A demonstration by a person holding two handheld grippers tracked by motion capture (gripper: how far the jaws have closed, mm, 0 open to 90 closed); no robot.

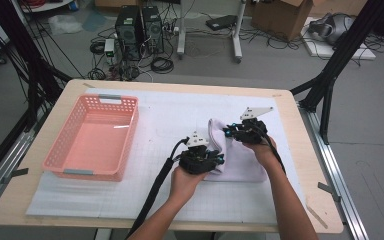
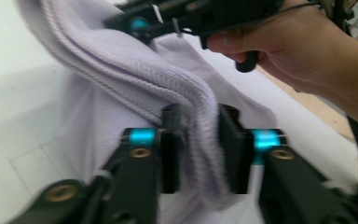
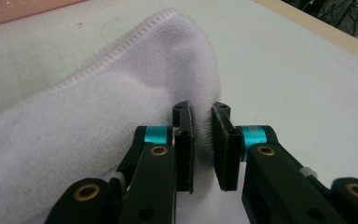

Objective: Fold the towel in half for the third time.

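A white towel lies folded on the white mat, right of centre, with one edge lifted. My left gripper is at its near left side. In the left gripper view the thick hem of the towel runs between the pads of the left gripper, which stand a little apart from it. My right gripper holds the raised far corner. In the right gripper view the right gripper is shut on the towel, and fabric is pinched flat between the pads. The right gripper also appears at the top of the left gripper view.
A pink plastic basket stands on the left of the mat with nothing in it. The wooden table edge runs close on the right. Computers, cables and boxes sit on the floor beyond the table.
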